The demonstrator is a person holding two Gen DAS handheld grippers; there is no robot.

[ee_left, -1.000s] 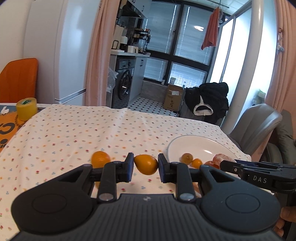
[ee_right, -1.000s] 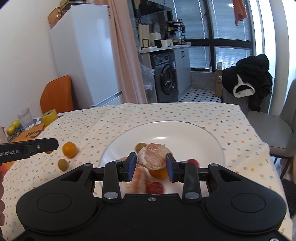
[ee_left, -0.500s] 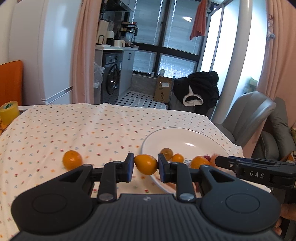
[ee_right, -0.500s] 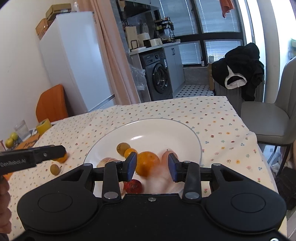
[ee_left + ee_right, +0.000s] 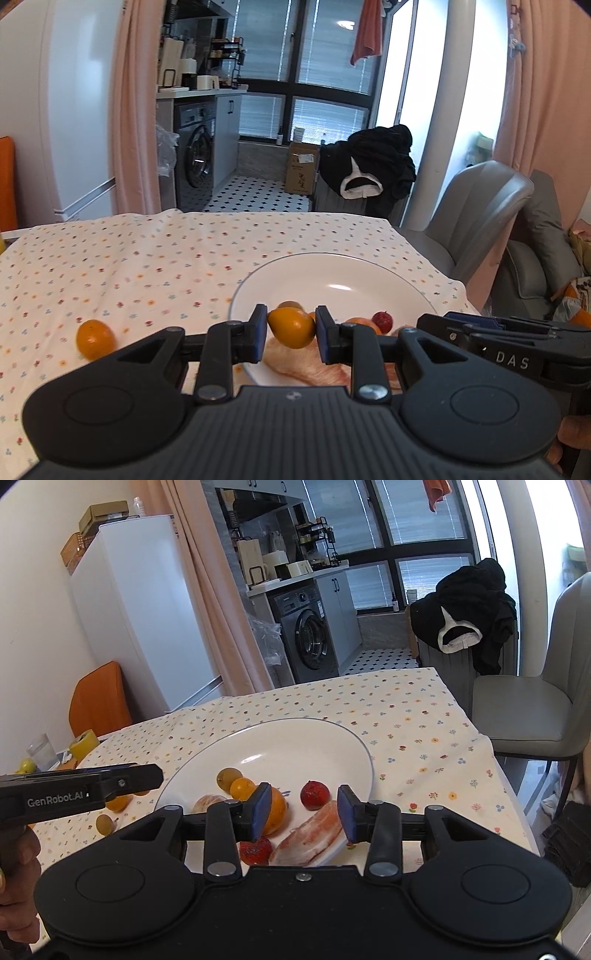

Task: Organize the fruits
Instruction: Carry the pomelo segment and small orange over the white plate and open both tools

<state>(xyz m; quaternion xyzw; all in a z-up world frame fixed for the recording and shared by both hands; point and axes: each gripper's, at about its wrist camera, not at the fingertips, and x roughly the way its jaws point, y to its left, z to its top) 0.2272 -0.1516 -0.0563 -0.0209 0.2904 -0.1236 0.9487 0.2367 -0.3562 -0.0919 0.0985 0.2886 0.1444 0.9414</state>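
Observation:
My left gripper (image 5: 291, 328) is shut on a small orange kumquat (image 5: 291, 328), held above the near-left rim of the white plate (image 5: 332, 273). My right gripper (image 5: 304, 812) stands open above the plate's (image 5: 295, 738) near edge with nothing between its fingers. On that plate lie a pink grapefruit piece (image 5: 312, 834), an orange (image 5: 277, 810), two strawberries (image 5: 314, 794), a peeled segment (image 5: 208, 803), a small orange fruit (image 5: 242, 788) and an olive-coloured one (image 5: 228, 777). Another kumquat (image 5: 95, 338) rests on the flowered cloth, left of the plate.
An olive-coloured fruit (image 5: 104, 823) and an orange one (image 5: 117, 803) lie on the cloth left of the plate. A yellow tape roll (image 5: 84, 744) and a glass (image 5: 42, 757) stand at the far left. A grey chair (image 5: 535, 709) stands by the table's right edge.
My right gripper let go of the grapefruit piece onto the plate and opened. My left gripper carried the kumquat rightward, over the plate's rim.

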